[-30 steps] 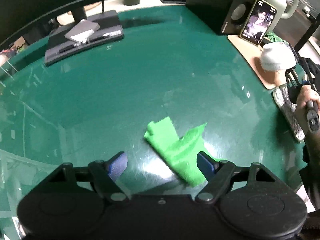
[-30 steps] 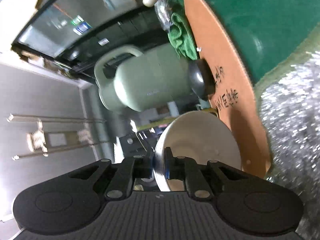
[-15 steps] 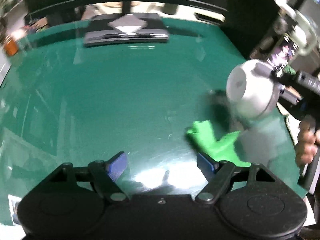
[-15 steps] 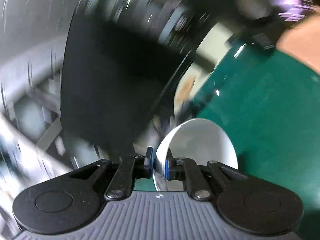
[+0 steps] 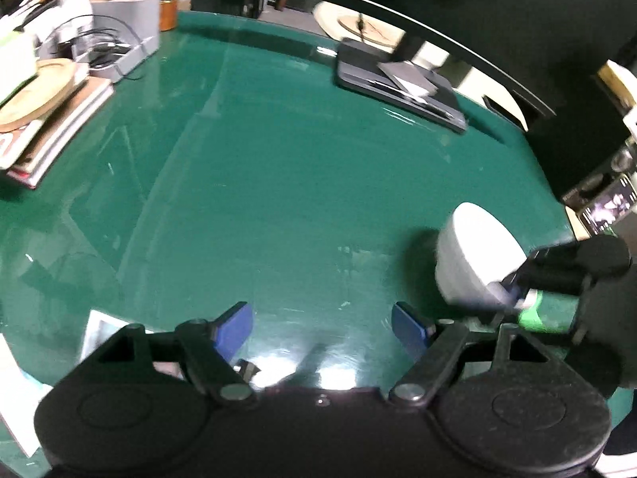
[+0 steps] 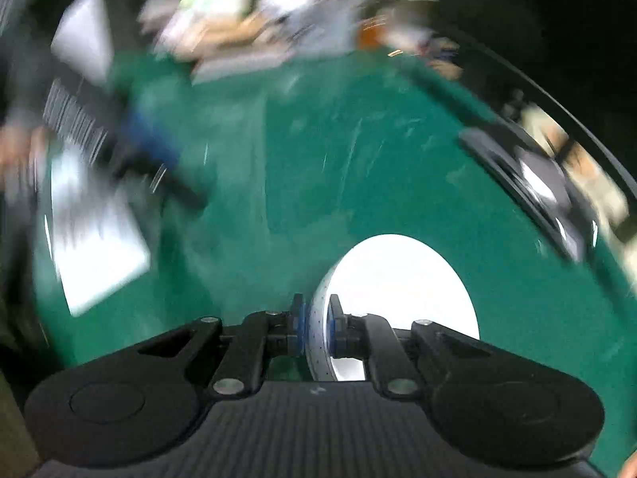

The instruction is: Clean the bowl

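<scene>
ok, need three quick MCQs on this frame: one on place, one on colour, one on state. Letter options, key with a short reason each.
1. Where is the right tool gripping the bowl?
A. on its rim
B. under its base
C. not touching it

2. What colour are the left tool pads?
A. red
B. blue
C. white

3. What state is the left tool in?
A. shut on a cloth
B. shut on the bowl
C. open, holding nothing

Key: 1 A, the bowl wall sits pinched between the two fingers in the right wrist view. 2 B, both pads show blue. 3 C, its fingers stand wide apart over the bare green table.
</scene>
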The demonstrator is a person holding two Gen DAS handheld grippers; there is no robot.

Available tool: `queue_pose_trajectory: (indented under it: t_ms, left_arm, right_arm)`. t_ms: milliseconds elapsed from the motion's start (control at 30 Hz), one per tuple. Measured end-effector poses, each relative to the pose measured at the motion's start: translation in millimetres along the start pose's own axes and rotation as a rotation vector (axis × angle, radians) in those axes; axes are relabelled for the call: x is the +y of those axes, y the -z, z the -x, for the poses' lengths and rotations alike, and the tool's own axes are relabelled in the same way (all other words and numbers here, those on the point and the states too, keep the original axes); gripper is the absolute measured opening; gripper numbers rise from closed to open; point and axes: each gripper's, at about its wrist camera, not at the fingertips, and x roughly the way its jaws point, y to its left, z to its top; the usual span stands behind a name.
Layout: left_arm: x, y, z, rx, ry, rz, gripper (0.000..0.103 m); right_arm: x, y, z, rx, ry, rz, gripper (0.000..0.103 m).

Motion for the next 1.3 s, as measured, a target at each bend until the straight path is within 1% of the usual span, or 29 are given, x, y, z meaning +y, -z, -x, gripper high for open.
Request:
queue_pose_trajectory:
  t_ms: [67, 100, 167, 200, 233, 267, 300, 400, 433, 467, 533, 567, 600, 633, 667, 733, 767, 800, 833, 900, 967, 1000, 1033, 1100, 1167, 1233, 1300]
  left_arm:
    - [5, -1, 1, -0.009, 0.003, 0.007, 0.076]
    - [5, -2, 1, -0.01, 0.002, 0.003, 0.076]
    - [4, -3, 0, -0.011, -0.002, -0.012, 0.076]
    - [3, -4, -1, -0.012, -0.005, -0.019, 0.076]
    - [0, -5, -1, -0.016, -0.01, -0.031, 0.076]
    - [-4, -6, -2, -0.021, -0.016, -0.046, 0.076]
    - [-7, -6, -2, -0.025, -0.02, -0.056, 0.076]
    - [-25, -5, -1, -0.047, -0.049, -0.121, 0.076]
    - [-33, -4, 0, -0.055, -0.067, -0.151, 0.076]
    - [-41, -2, 1, -0.064, -0.087, -0.184, 0.076]
    - [-59, 0, 2, -0.081, -0.126, -0.246, 0.077]
    - [-66, 0, 3, -0.084, -0.131, -0.261, 0.079]
    - [-72, 1, 4, -0.086, -0.131, -0.272, 0.081]
    - [-79, 1, 3, -0.084, -0.132, -0.288, 0.085]
    - [-87, 2, 3, -0.08, -0.134, -0.306, 0.088]
    - [-103, 4, 2, -0.071, -0.138, -0.343, 0.088]
    - [-109, 6, 2, -0.066, -0.14, -0.364, 0.088]
    - [-113, 7, 1, -0.063, -0.142, -0.375, 0.089]
    - [-119, 8, 1, -0.053, -0.144, -0.393, 0.089]
    - [-126, 10, 3, -0.044, -0.147, -0.411, 0.09]
    - [-133, 12, 5, -0.031, -0.16, -0.42, 0.095]
    - [-134, 13, 6, -0.025, -0.167, -0.423, 0.095]
    - [-137, 13, 8, -0.012, -0.18, -0.428, 0.096]
    - [-140, 12, 12, 0.008, -0.189, -0.427, 0.096]
    - [-144, 9, 20, 0.027, -0.189, -0.415, 0.102]
    - [-147, 6, 34, 0.007, -0.184, -0.396, 0.102]
    - [-150, 4, 44, -0.013, -0.185, -0.382, 0.102]
  right_arm:
    - [34, -7, -9, 0.029, 0.057, 0.161, 0.01]
    - [45, -10, -11, 0.032, 0.065, 0.195, 0.011]
    - [57, -16, -11, 0.025, 0.059, 0.211, 0.02]
    - [60, -18, -8, 0.026, 0.037, 0.194, 0.043]
    - [62, -19, -3, 0.026, 0.023, 0.175, 0.069]
    - [63, -18, 2, 0.024, 0.017, 0.161, 0.079]
    - [63, -17, 8, 0.019, 0.017, 0.151, 0.082]
    - [58, -7, 38, -0.028, 0.035, 0.051, 0.082]
    - [49, 0, 49, -0.044, 0.037, -0.052, 0.082]
    - [38, 10, 62, -0.065, 0.038, -0.187, 0.084]
    - [16, 31, 76, -0.073, 0.067, -0.458, 0.091]
    - [2, 46, 80, -0.069, 0.084, -0.641, 0.095]
    - [-13, 63, 85, -0.061, 0.1, -0.847, 0.102]
    - [-22, 79, 90, -0.058, 0.113, -0.988, 0.102]
    - [-27, 95, 95, -0.058, 0.123, -1.094, 0.102]
    - [-33, 113, 100, -0.015, 0.203, -1.216, 0.102]
    - [-36, 121, 103, 0.022, 0.25, -1.282, 0.102]
    - [-38, 127, 105, 0.045, 0.268, -1.329, 0.102]
    - [-39, 135, 108, 0.063, 0.252, -1.403, 0.102]
    - [-39, 150, 111, 0.079, 0.177, -1.534, 0.102]
    - [-34, 157, 115, 0.122, 0.099, -1.605, 0.102]
    - [-32, 156, 116, 0.132, 0.085, -1.612, 0.102]
    - [-28, 152, 119, 0.128, 0.096, -1.592, 0.102]
    - [-22, 136, 131, 0.125, 0.154, -1.523, 0.102]
    - [-20, 123, 145, 0.157, 0.178, -1.465, 0.102]
    - [-17, 111, 153, 0.205, 0.182, -1.417, 0.102]
    - [-13, 105, 158, 0.233, 0.212, -1.374, 0.102]
